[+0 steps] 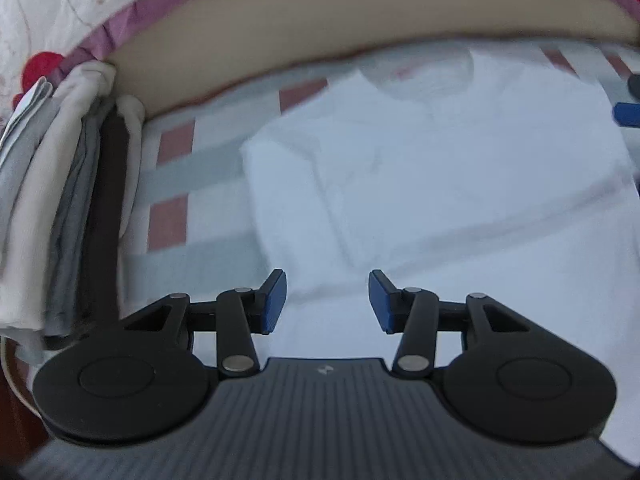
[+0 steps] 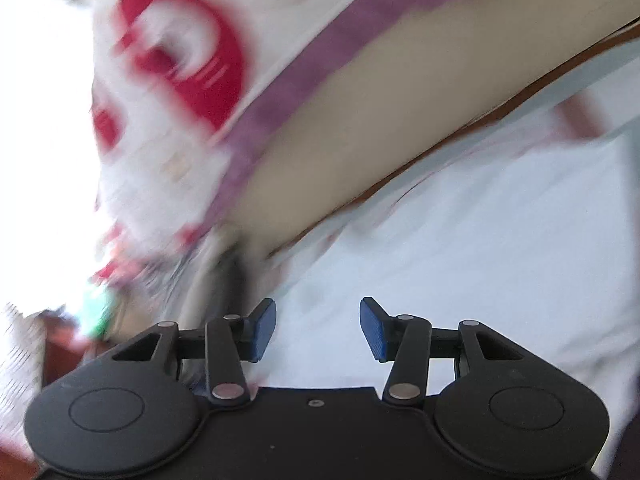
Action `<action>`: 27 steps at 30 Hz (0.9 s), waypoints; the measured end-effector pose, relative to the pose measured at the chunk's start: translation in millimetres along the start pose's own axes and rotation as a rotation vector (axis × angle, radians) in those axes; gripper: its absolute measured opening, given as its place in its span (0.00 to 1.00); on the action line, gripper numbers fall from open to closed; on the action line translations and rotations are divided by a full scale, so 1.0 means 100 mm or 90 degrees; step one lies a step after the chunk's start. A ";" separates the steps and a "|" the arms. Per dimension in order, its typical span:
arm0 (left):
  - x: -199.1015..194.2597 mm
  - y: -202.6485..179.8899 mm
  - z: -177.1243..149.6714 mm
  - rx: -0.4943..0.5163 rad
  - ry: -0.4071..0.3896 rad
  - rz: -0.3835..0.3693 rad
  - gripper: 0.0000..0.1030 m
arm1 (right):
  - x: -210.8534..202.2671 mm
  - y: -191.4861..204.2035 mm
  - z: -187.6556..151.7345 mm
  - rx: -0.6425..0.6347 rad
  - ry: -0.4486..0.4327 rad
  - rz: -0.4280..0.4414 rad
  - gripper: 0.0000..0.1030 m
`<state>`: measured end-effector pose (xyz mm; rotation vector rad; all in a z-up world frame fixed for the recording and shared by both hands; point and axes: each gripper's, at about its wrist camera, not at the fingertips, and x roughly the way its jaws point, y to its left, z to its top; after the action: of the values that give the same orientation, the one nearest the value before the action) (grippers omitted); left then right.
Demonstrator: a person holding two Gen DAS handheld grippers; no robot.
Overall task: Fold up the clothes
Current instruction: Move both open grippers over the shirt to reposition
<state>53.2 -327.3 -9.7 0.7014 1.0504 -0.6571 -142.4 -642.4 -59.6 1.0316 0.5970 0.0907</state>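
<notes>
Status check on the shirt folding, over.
Left claw open, empty. Right claw open, empty. White shirt flat on checked sheet, partly folded. Folded stack off left, nothing blocking.

One white shirt (image 1: 460, 168) lies folded flat on one checked sheet (image 1: 176, 184), and at the far left stands one stack of folded clothes (image 1: 60, 200), in which I can make out about five or six layers of white, grey and dark cloth, though the exact count is hard to tell. Two grippers are about: the left gripper (image 1: 327, 300) and the right gripper (image 2: 318, 328), each with two blue pads (image 1: 276, 300). Beyond the sheet there is one white quilt (image 1: 60, 0) with one purple border, and its red prints are too blurred to count.
</notes>
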 end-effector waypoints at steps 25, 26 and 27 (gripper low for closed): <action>0.02 0.60 -2.53 0.016 0.171 -0.400 0.41 | -0.91 1.55 -1.58 -0.124 0.396 -0.318 0.53; 0.06 0.61 -2.56 0.001 0.176 -0.397 0.41 | -0.95 1.54 -1.62 -0.129 0.402 -0.336 0.53; 0.09 0.62 -2.60 -0.016 0.185 -0.398 0.42 | -0.96 1.51 -1.66 -0.128 0.407 -0.349 0.53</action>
<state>-35.1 -88.0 -91.3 0.4457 1.5674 -1.0967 -276.9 -466.5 44.6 0.6009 1.4054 -0.0063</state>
